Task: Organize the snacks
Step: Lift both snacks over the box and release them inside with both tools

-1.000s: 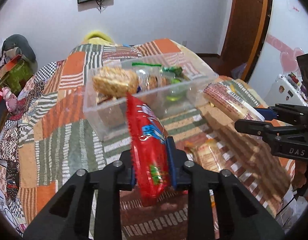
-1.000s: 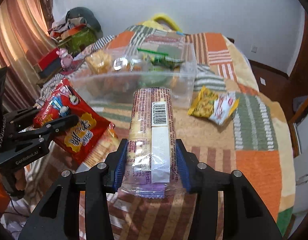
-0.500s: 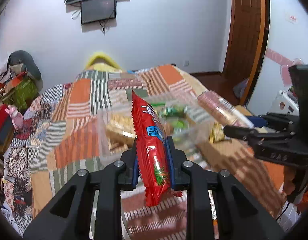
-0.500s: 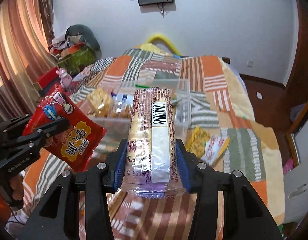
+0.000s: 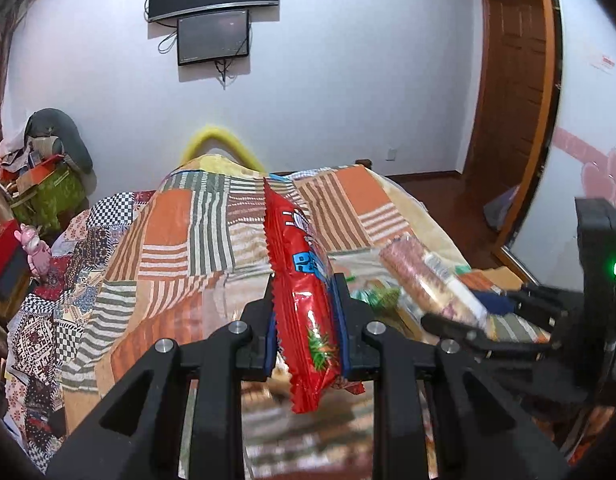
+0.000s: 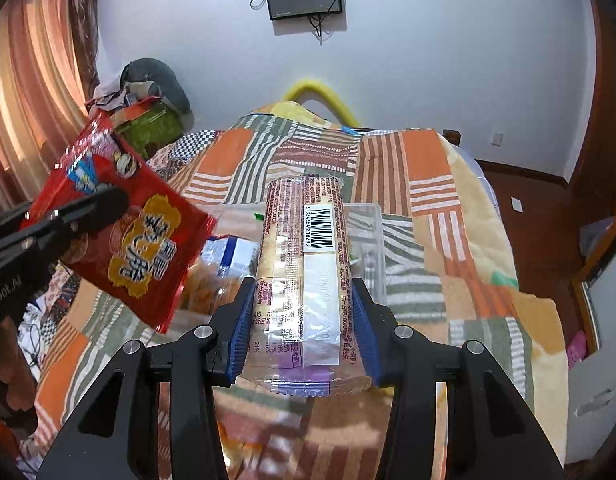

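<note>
My left gripper (image 5: 306, 320) is shut on a red snack bag (image 5: 300, 280), held upright above the patchwork bed. The bag also shows in the right wrist view (image 6: 124, 228), clamped in the left gripper (image 6: 88, 204) at the left. My right gripper (image 6: 304, 320) is shut on a long clear biscuit pack (image 6: 304, 264) with a barcode label. That pack shows in the left wrist view (image 5: 424, 280) at the right. The clear plastic bin (image 6: 366, 236) holding several snacks lies below and behind both packs, mostly hidden.
A patchwork blanket (image 5: 168, 232) covers the bed. A cluttered pile with a green box (image 6: 148, 128) stands at the far left by the curtain. A TV (image 5: 214, 36) hangs on the white wall. A wooden door (image 5: 512, 100) stands at the right.
Both grippers have risen with their packs and now tilt up; the bin has dropped low in both views and more wall shows. Both stay shut on their packs.
</note>
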The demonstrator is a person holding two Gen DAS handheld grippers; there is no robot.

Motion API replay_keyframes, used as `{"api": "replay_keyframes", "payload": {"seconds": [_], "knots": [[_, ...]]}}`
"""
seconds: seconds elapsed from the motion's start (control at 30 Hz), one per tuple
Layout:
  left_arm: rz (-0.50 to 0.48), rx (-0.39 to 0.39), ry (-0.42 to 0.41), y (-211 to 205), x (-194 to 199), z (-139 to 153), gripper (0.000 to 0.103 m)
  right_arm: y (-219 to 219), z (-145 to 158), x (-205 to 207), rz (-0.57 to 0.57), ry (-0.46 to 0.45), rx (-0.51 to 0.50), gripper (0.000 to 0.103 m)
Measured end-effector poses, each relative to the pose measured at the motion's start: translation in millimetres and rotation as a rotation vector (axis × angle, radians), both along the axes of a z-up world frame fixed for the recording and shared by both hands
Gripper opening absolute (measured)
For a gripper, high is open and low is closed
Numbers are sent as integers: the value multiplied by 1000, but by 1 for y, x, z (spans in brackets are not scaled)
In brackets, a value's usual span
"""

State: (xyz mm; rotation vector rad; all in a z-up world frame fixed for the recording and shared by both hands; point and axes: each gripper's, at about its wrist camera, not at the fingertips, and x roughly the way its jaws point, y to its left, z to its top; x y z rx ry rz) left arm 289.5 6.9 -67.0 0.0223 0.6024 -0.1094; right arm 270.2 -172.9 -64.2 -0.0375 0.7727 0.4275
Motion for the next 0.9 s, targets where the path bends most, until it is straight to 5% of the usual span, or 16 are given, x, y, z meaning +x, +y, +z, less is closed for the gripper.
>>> {"api": "replay_keyframes", "payload": {"seconds": [0.43,0.63,0.9], "knots": [[84,-88,76,18,62,-30,24,20,-29,30,28,79,-47,43],[129,-93,145,38,66,-52,58,19,-33,32,30,88,-68,44],[92,-39,167,40,37,-56,69,0,-16,18,28,66,-64,46]]}}
